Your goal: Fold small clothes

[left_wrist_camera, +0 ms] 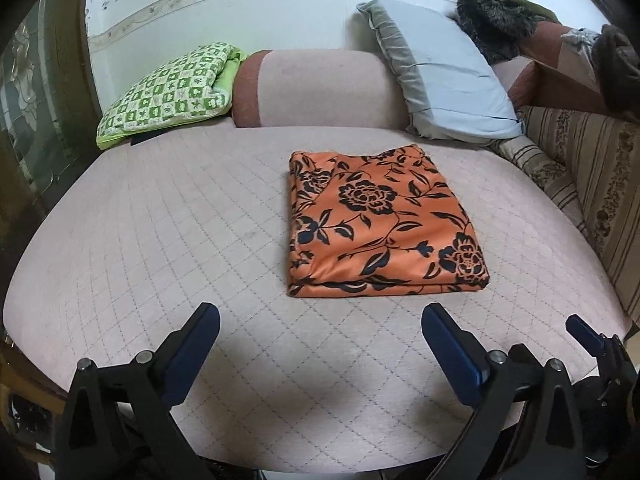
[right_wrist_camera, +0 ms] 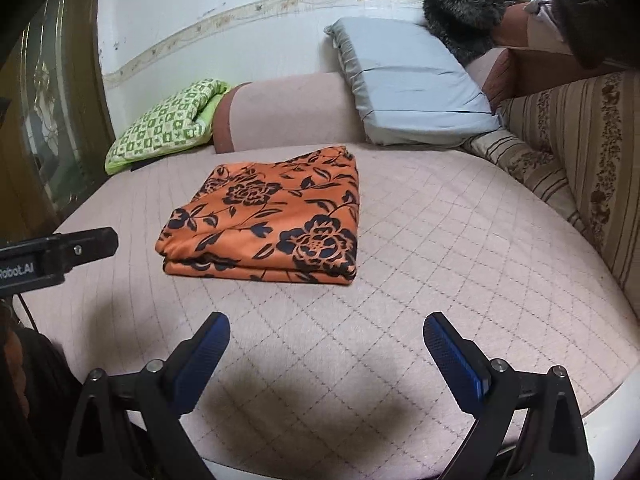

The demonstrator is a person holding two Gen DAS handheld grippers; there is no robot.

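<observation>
An orange garment with black flowers (left_wrist_camera: 380, 220) lies folded into a flat rectangle on the pink quilted mattress (left_wrist_camera: 160, 240). My left gripper (left_wrist_camera: 320, 316) is open, hovering a little nearer than the garment's near edge, with nothing between its blue pads. In the right wrist view the same folded garment (right_wrist_camera: 268, 220) sits ahead and to the left. My right gripper (right_wrist_camera: 326, 326) is open and empty above the mattress (right_wrist_camera: 460, 240). One fingertip of the right gripper shows at the lower right of the left wrist view, and the left gripper's body (right_wrist_camera: 56, 254) at the left edge of the right wrist view.
A green checked cushion (left_wrist_camera: 168, 92), a pink bolster (left_wrist_camera: 320, 88) and a pale blue pillow (left_wrist_camera: 444, 72) line the far wall. A striped floral backrest (left_wrist_camera: 592, 184) runs along the right side. A dark furry thing (left_wrist_camera: 496, 20) sits behind the pillow. A wooden door stands at the left.
</observation>
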